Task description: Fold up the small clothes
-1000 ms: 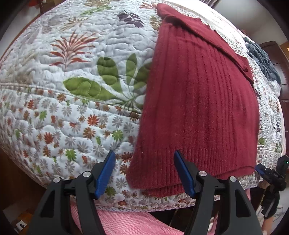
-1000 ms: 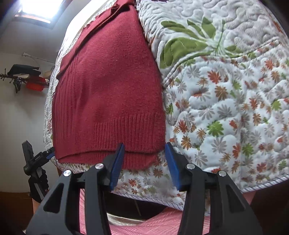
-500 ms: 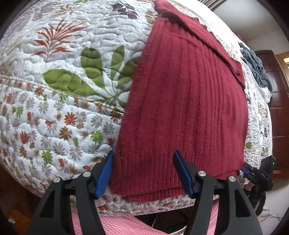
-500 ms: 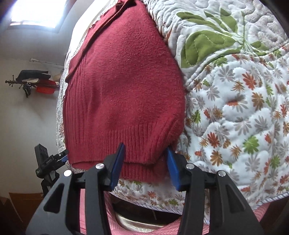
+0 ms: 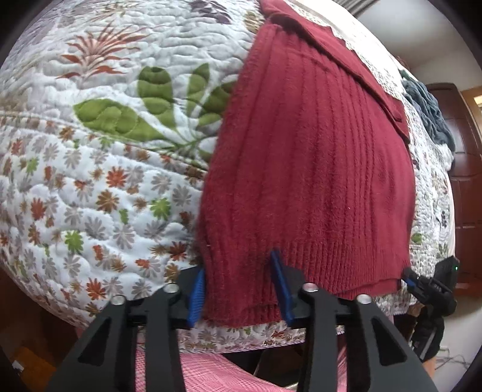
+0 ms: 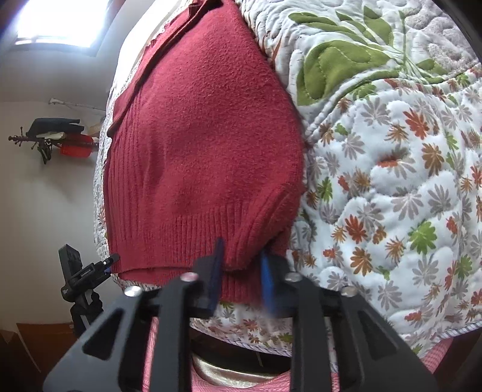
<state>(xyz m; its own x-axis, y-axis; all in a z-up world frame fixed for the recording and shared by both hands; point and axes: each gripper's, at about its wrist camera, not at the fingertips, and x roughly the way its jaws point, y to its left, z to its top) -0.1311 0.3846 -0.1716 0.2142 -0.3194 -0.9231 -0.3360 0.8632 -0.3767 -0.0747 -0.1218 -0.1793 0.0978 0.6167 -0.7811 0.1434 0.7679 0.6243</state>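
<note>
Lighting: soft daylight, even across both views. Source: window (image 6: 54, 24), far up-left of the right gripper (image 6: 242, 271), blown out to white glare. Shadows: faint, under the red sweater's (image 5: 316, 169) hem by the left gripper (image 5: 241, 289). Blur: right gripper's blue pads (image 6: 266, 280) smeared by motion. Distortion: strong fisheye bulge in the floral quilt (image 5: 105, 193); dark vignette at corners.

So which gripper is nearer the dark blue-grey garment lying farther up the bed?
Right, by my reading. The blue-grey garment lies beyond the sweater's right edge; the right gripper clamps that hem corner, the left gripper the opposite one.
</note>
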